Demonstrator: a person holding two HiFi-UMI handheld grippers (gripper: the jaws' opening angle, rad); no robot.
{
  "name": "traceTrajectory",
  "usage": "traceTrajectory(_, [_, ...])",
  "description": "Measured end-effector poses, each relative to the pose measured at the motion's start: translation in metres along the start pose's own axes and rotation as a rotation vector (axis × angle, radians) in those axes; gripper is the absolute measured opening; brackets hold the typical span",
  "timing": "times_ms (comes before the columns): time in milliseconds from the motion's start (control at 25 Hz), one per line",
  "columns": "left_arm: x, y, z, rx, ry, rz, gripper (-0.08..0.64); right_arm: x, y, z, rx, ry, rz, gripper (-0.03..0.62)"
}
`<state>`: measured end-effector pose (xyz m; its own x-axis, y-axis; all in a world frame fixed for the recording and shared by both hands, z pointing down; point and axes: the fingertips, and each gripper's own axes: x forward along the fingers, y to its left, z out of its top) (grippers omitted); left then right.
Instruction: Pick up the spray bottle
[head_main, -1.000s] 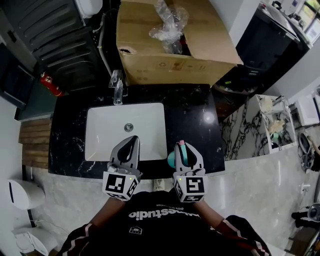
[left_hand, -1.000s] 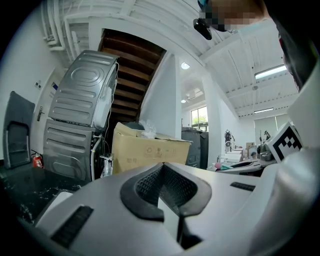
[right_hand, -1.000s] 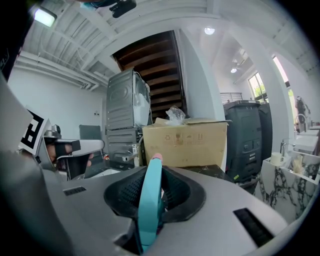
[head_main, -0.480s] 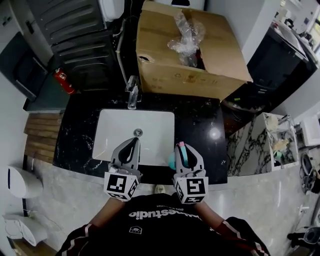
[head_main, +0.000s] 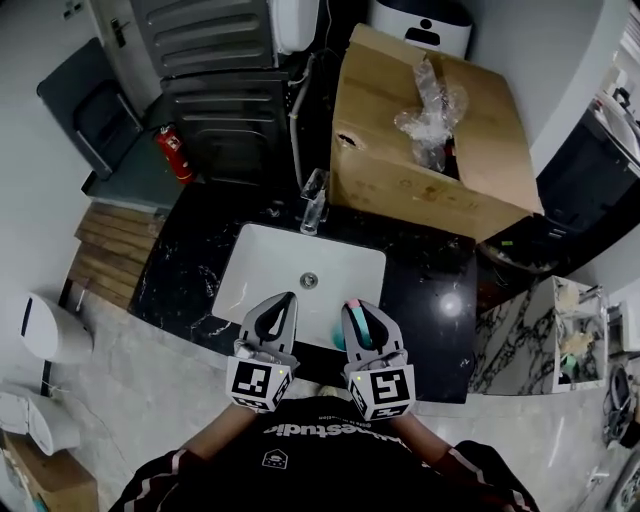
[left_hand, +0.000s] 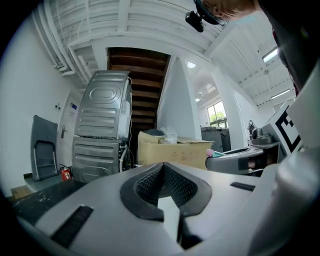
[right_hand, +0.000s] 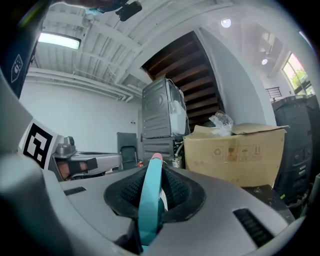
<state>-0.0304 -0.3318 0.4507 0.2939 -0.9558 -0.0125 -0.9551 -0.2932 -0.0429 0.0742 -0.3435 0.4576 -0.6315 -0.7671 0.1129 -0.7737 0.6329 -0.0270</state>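
Teal plastic spray bottle with pink tip (right_hand: 150, 205) sits clamped between the right gripper's (head_main: 357, 316) closed jaws, over the white sink's (head_main: 258, 262) near edge; left gripper (left_hand: 164, 175) closed, empty

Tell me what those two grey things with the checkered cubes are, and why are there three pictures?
A person is holding two hand tools. Each one has two jaws that pinch, like tongs. The picture looking down comes from a camera on the person's head. It shows the left gripper and the right gripper held above the near edge of a white sink. The sink sits in a black counter, with a tap and a big cardboard box behind it. The other two pictures come from small cameras riding on each gripper, looking along its jaws. The left gripper is closed with nothing in it. The right gripper pinches a teal spray bottle with a pink tip.
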Motion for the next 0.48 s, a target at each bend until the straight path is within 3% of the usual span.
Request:
traceTrajectory(280, [-0.007, 0.022, -0.008, -0.059, 0.006, 0.079, 0.015, 0.007, 0.0, -0.003, 0.026, 0.023, 0.016, 0.094])
traceTrajectory(480, [-0.012, 0.023, -0.003, -0.059, -0.014, 0.091, 0.015, 0.004, -0.006, -0.007, 0.029, 0.019, 0.001, 0.094])
